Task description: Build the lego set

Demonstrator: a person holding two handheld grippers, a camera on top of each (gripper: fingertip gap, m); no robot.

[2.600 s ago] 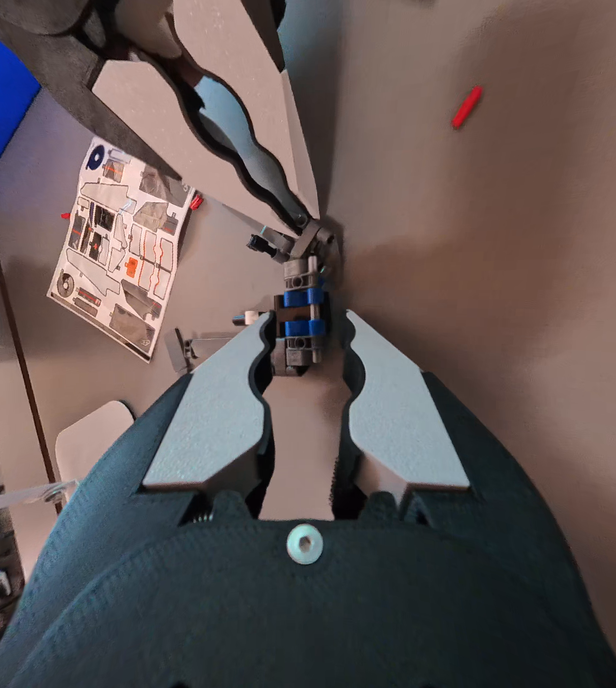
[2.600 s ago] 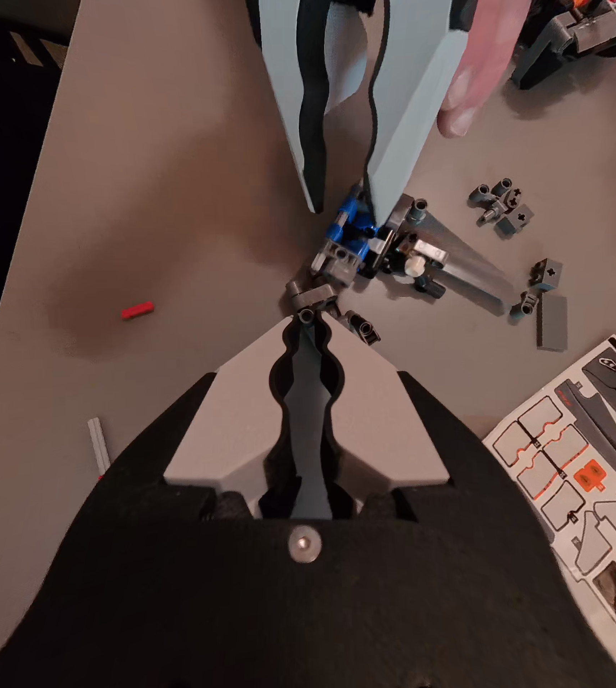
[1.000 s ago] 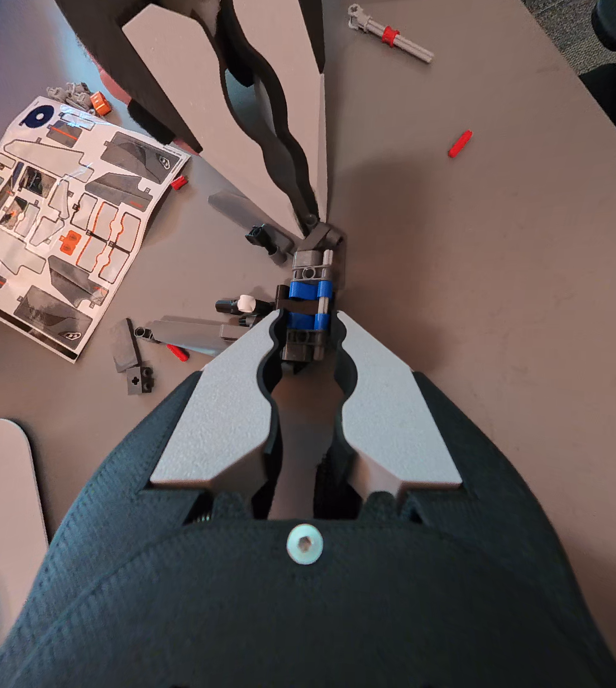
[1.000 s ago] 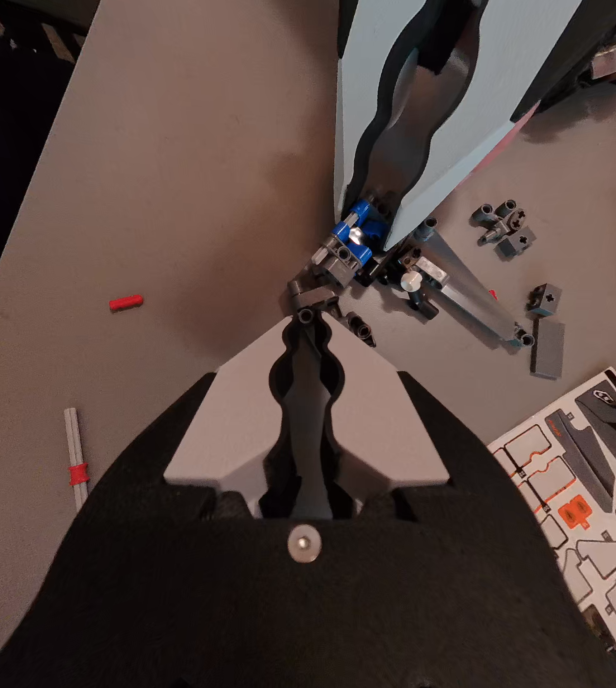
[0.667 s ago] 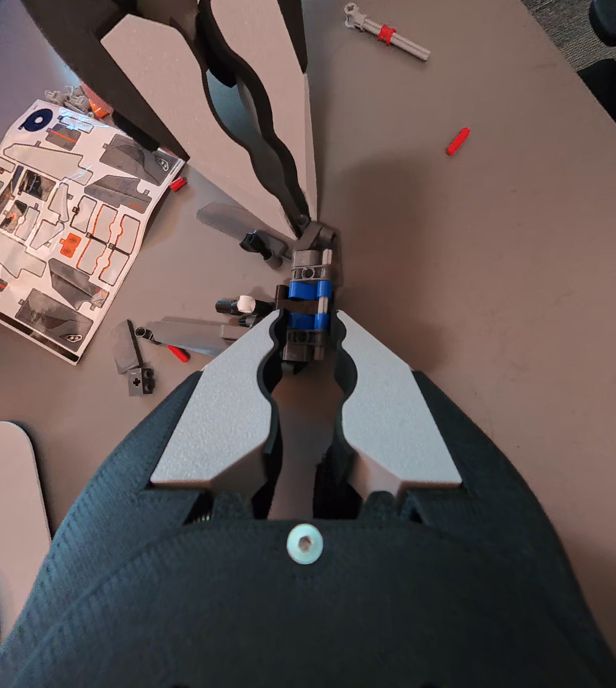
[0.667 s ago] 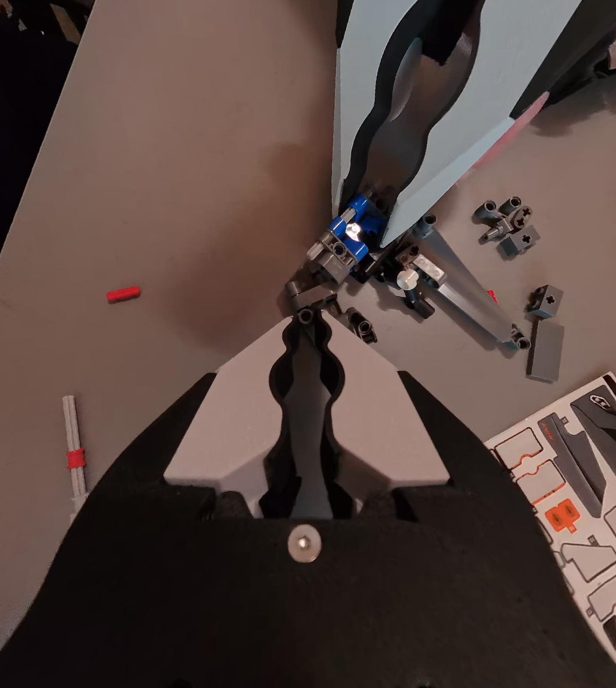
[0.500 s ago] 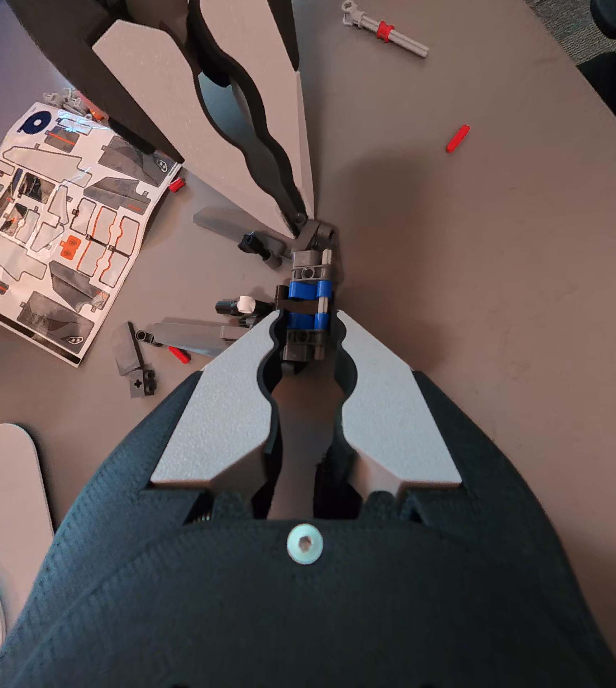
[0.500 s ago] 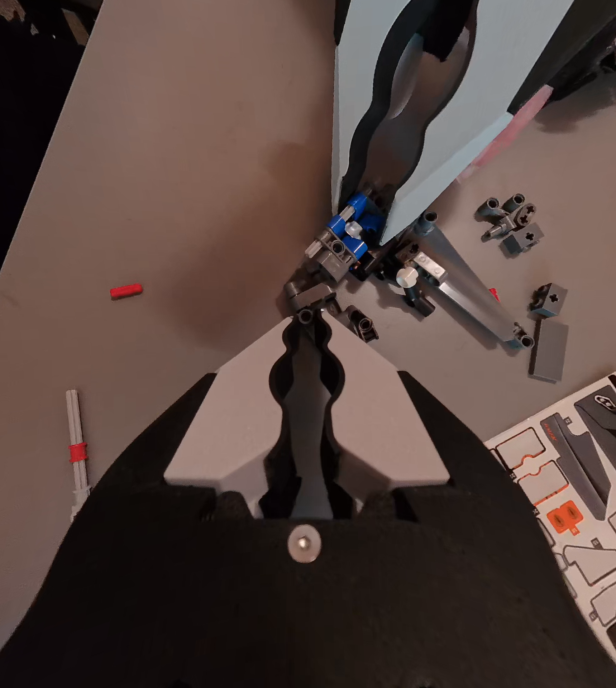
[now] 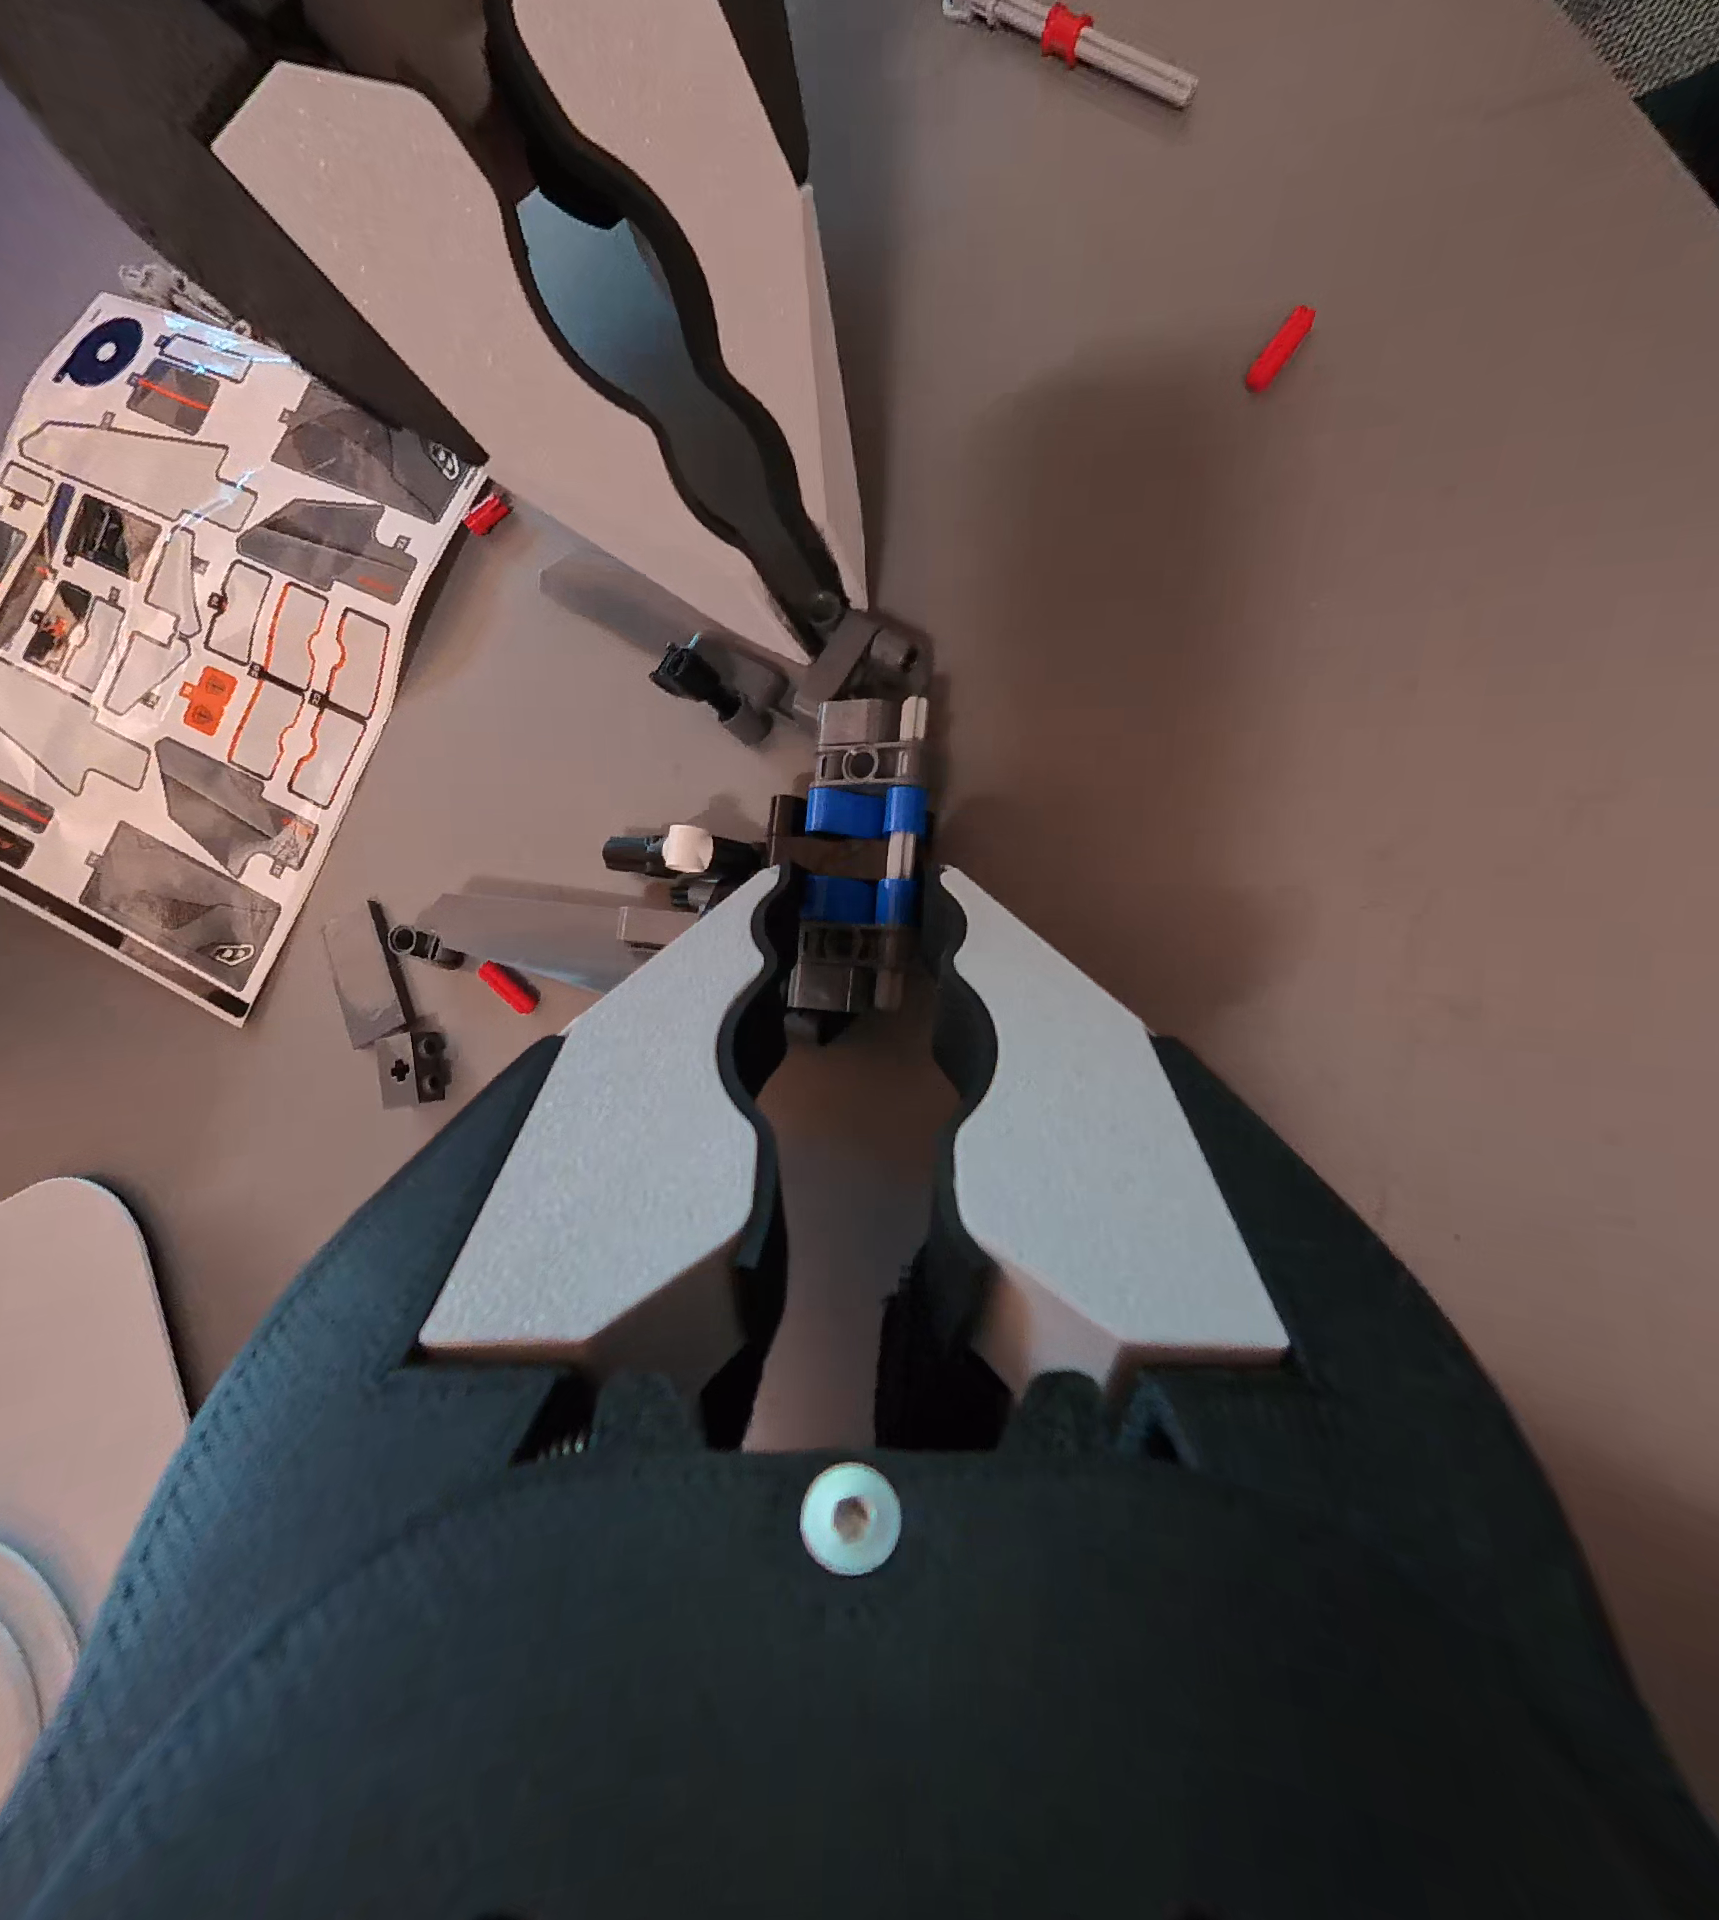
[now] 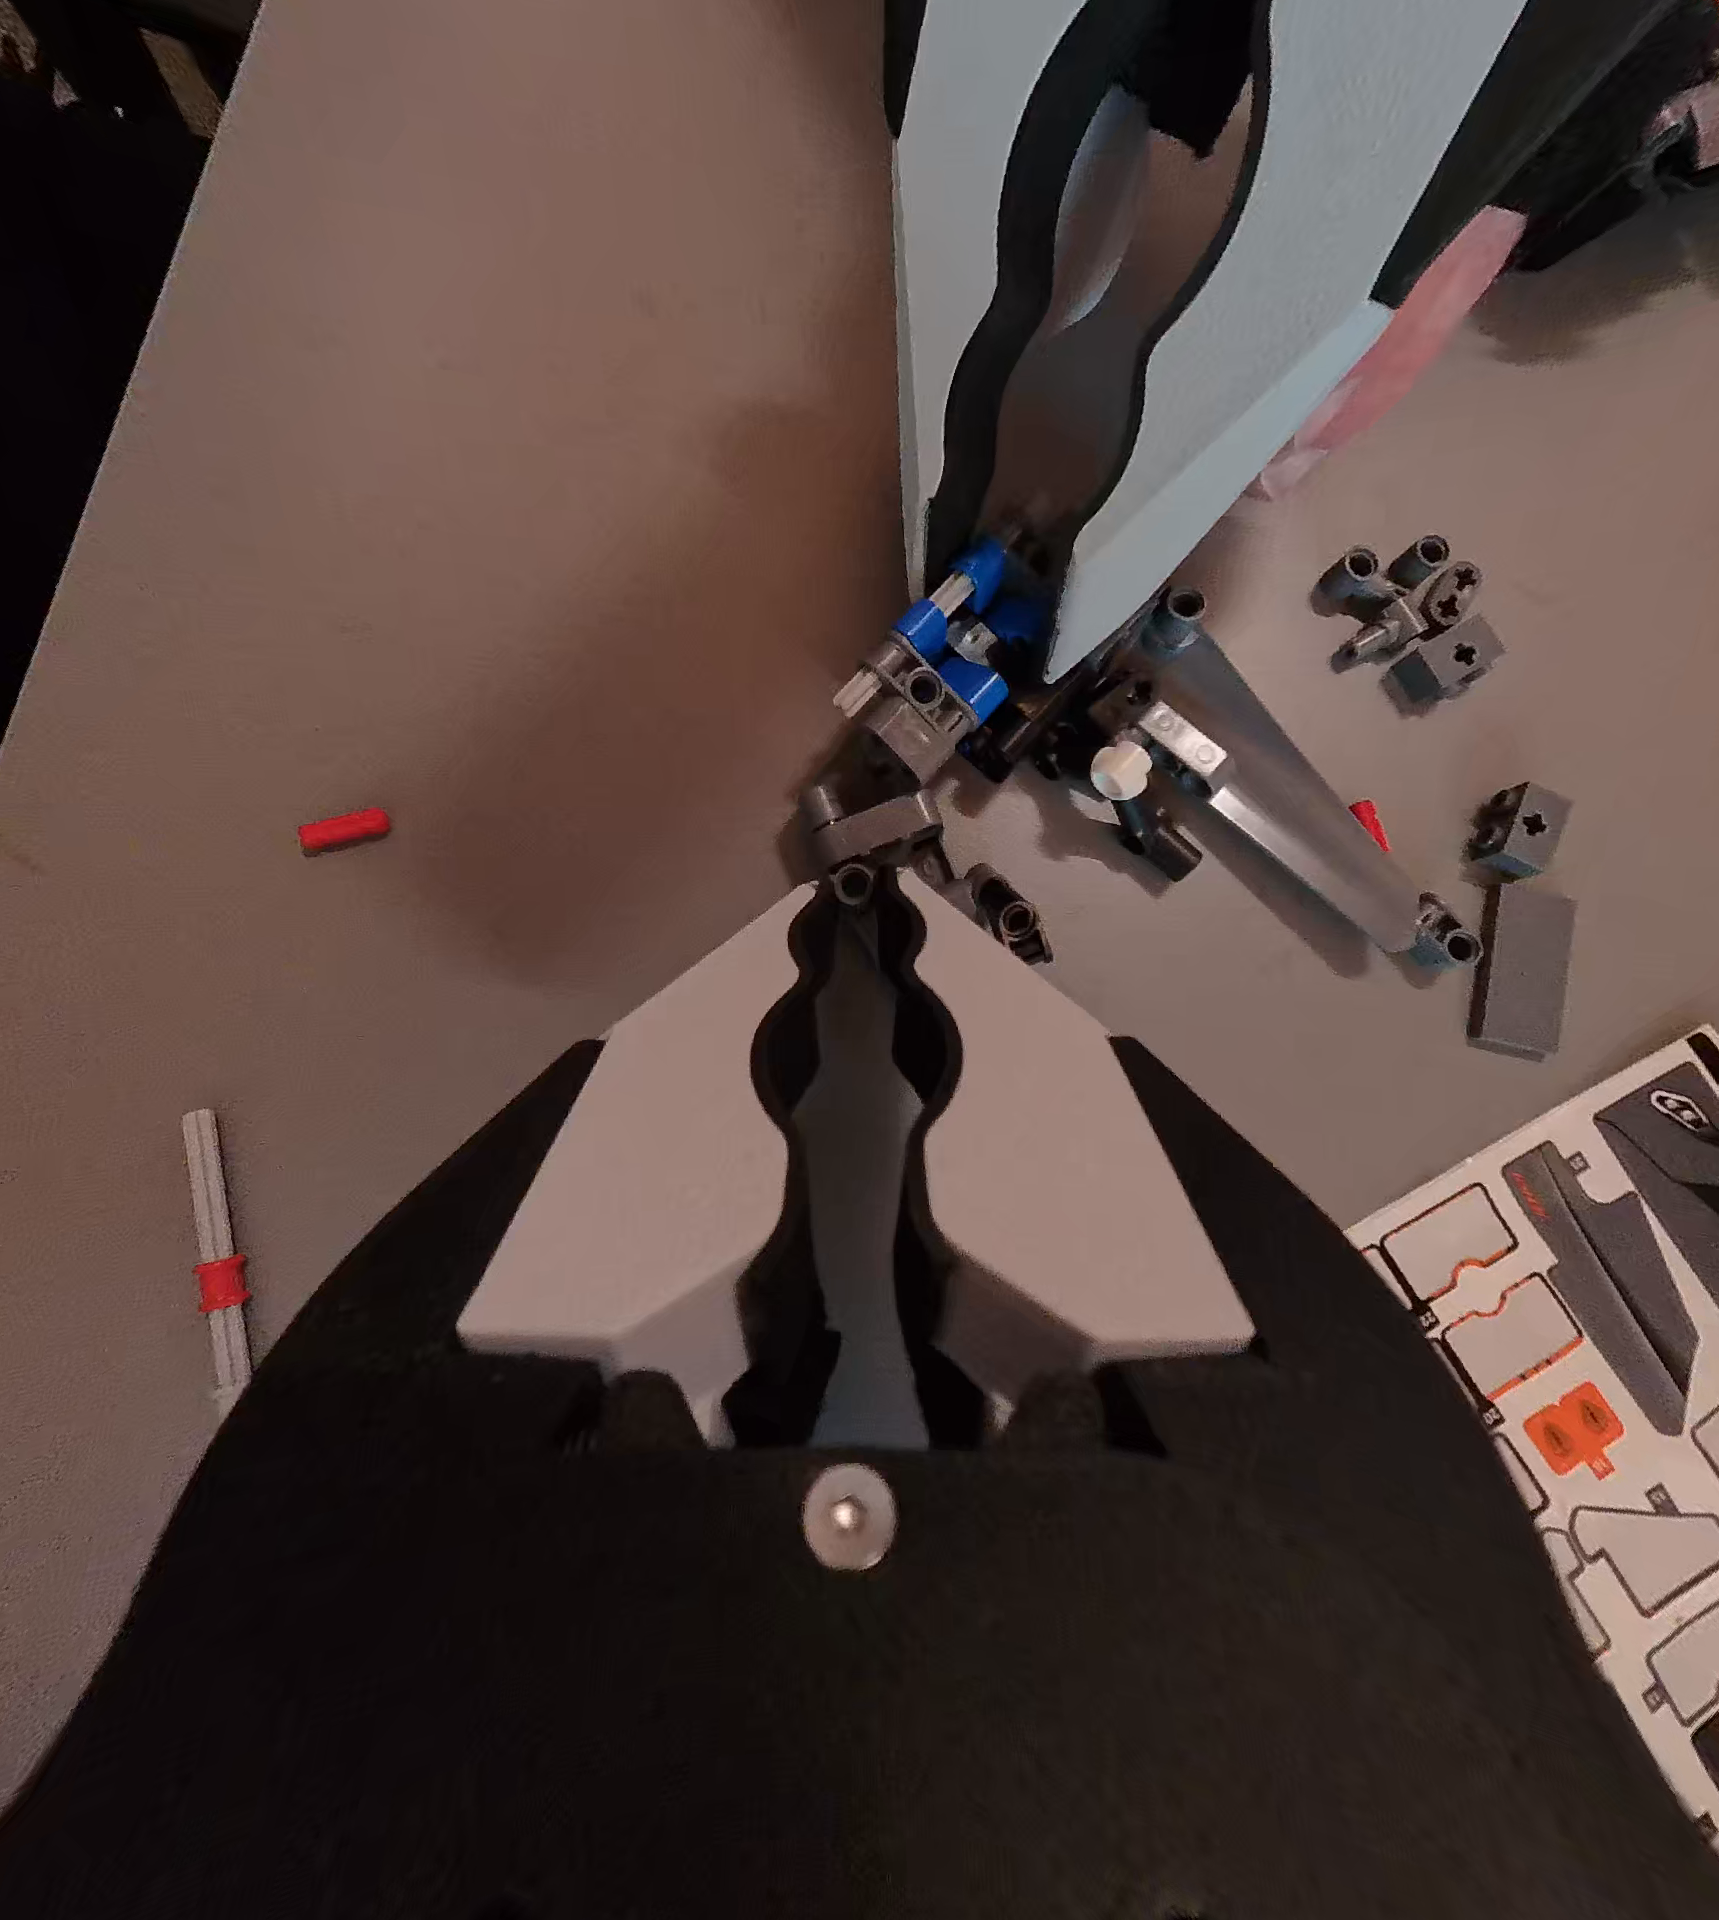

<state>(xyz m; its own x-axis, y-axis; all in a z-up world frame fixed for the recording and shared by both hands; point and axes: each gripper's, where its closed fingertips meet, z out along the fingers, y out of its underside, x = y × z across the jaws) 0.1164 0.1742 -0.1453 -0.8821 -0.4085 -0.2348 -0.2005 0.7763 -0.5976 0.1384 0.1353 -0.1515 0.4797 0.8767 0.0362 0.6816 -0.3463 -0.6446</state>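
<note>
Left wrist view: the left tool (image 9: 857, 914) is closed part-way, its fingers pinching the near end of the blue-and-grey lego assembly (image 9: 860, 831) on the grey bench (image 9: 1354, 831); at 12 o'clock from it the right tool (image 9: 834, 613) pinches a small grey connector (image 9: 870, 655) at the assembly's far end; a sticker sheet (image 9: 159, 644) lies at 10 o'clock, a red pin (image 9: 1279, 348) at 1 o'clock.

Right wrist view: the right tool (image 10: 855, 899) is nearly closed on the grey connector (image 10: 870, 826); the assembly (image 10: 948, 665) sits at 12 o'clock, gripped by the left tool (image 10: 1000, 582); loose grey pieces (image 10: 1416, 613) lie at 2 o'clock; a grey axle (image 10: 216, 1252) at 9 o'clock.
</note>
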